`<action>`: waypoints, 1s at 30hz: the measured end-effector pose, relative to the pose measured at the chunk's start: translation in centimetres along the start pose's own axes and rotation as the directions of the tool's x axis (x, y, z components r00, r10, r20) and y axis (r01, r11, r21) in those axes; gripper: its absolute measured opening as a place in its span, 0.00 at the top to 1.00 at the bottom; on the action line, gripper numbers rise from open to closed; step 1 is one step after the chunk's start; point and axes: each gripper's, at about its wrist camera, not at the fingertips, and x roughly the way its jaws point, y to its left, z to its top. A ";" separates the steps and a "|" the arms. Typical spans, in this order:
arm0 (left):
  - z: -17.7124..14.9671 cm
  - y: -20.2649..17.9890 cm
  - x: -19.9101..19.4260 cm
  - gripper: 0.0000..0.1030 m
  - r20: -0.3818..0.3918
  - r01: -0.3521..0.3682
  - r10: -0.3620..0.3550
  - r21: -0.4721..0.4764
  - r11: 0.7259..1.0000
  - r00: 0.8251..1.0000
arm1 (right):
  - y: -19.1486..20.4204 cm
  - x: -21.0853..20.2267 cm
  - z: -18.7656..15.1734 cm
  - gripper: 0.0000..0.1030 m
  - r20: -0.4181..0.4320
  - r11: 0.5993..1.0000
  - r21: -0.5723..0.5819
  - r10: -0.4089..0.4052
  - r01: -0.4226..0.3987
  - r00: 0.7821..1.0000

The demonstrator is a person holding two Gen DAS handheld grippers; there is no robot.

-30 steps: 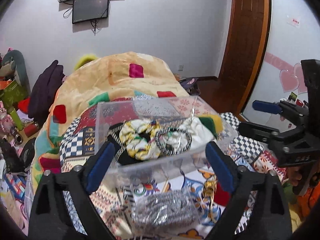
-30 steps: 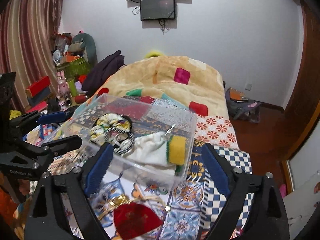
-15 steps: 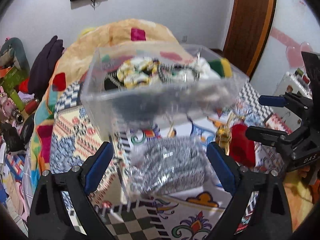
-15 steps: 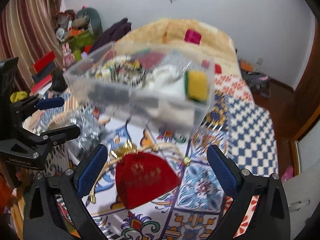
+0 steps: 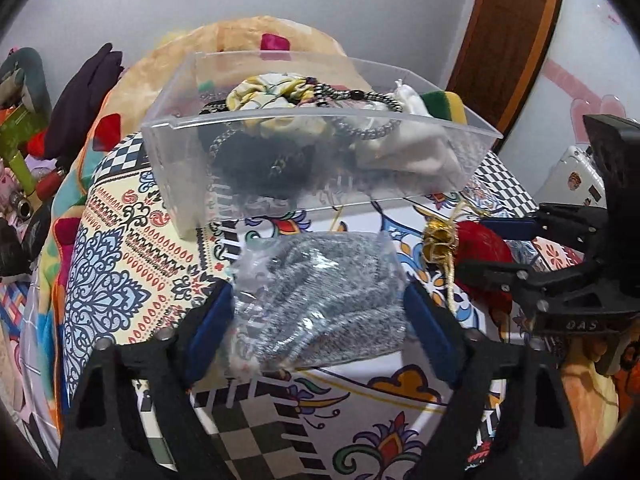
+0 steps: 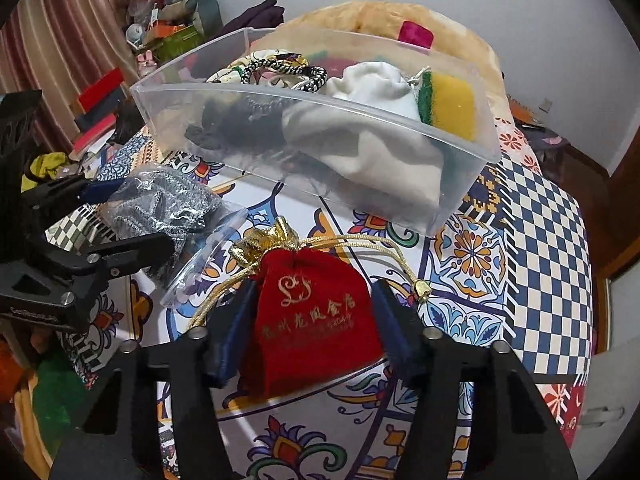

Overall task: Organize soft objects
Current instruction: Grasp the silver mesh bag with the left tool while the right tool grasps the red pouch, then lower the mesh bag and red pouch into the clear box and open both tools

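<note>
a: where is the task's stuff?

b: two soft items are left out on the patterned bedspread [image 6: 540,216], just in front of the clear bin [image 6: 460,148]. the red velvet pouch [image 6: 312,312] is framed by the right gripper [image 6: 312,328], the bagged grey knit [image 5: 320,304] by the left gripper [image 5: 320,332].

a: jaw state?

b: both are spread wide, one pad each side of its item. no squeeze is seen on either; contact with the pads cannot be told.

a: why that placement?

b: judged as a pre-grasp on both: each item is centred between the fingers so it can be pinched and lifted into the bin. the bin is already loaded with scrunchies [image 5: 264,92], a white cloth bag [image 6: 372,92] and a yellow-green sponge [image 6: 448,104].

a: edges, room?

b: the bin's near wall stands close beyond both items, so a lift over the rim is needed. the gold drawstring [image 6: 360,244] is trailed toward the bin base and could be snagged. the knit's plastic flap [image 6: 208,252] lies just beside the pouch. the grippers are near each other; open bedspread is seen to the right.
</note>
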 end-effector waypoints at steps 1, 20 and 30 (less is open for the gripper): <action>-0.1 -0.2 -0.1 0.26 0.001 0.005 -0.005 0.004 1.000 1.000 | 0.0 -0.1 0.0 0.55 0.003 1.000 0.000 0.002 -0.002 1.000; 2.0 0.5 -5.3 0.64 0.141 0.007 -0.012 0.030 1.000 0.990 | 0.3 -6.1 2.4 0.70 0.209 0.999 -0.005 -0.044 0.046 0.977; 7.0 0.8 -9.2 0.64 0.310 -0.001 -0.001 0.004 1.000 0.951 | 0.0 -8.4 6.7 0.70 0.348 0.998 0.030 -0.062 0.055 0.935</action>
